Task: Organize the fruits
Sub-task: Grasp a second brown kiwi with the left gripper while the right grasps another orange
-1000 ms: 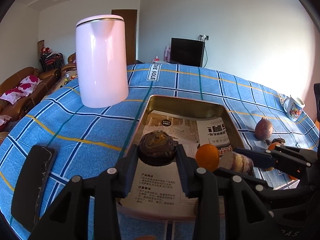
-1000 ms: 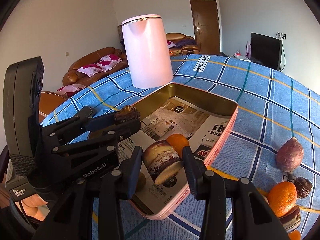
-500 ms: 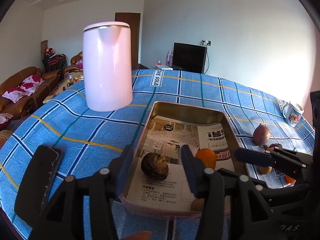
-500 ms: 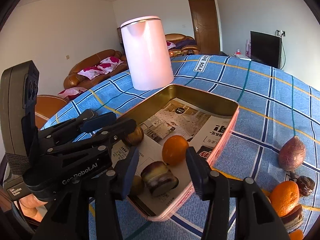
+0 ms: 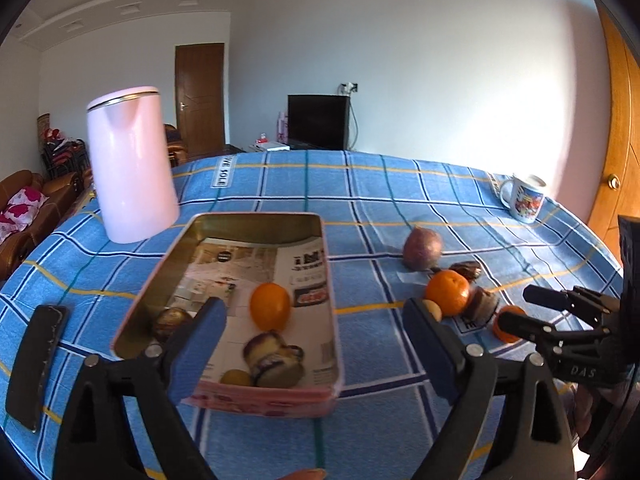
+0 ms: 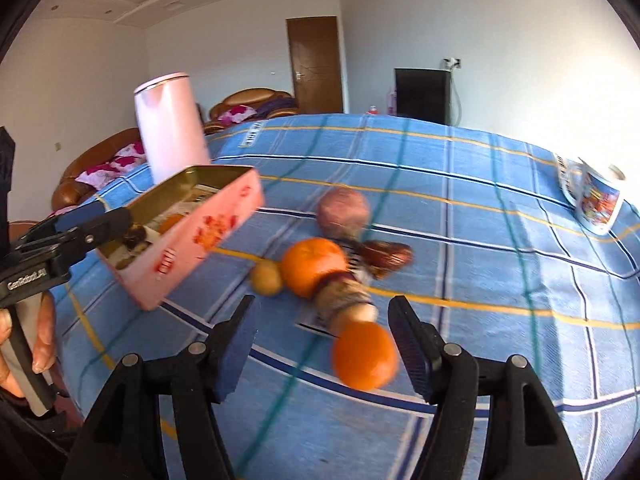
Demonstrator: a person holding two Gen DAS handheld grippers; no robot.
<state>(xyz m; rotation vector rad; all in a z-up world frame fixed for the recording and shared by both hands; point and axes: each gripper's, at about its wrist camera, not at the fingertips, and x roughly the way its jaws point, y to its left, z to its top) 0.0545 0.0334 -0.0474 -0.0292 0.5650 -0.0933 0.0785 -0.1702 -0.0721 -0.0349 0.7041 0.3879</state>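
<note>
Both grippers just let go: a second ago each pinched a fruit over the tin (image 5: pixel 326 280); now those pieces lie inside it. Left gripper (image 5: pixel 316 338) is empty, jaws opening wide, near the tin's front end. Right gripper (image 6: pixel 320 344) has swung to the loose pile at the tin's 3 o'clock, jaws opening, empty, with an orange (image 6: pixel 364 356) just ahead between them. So likely a handful of pieces left. Blue checked tablecloth (image 5: pixel 280 184); kettle (image 5: pixel 130 164) at the tin's 10 o'clock, mug (image 5: pixel 524 198) at 2; living room with sofa, door and TV behind.
</note>
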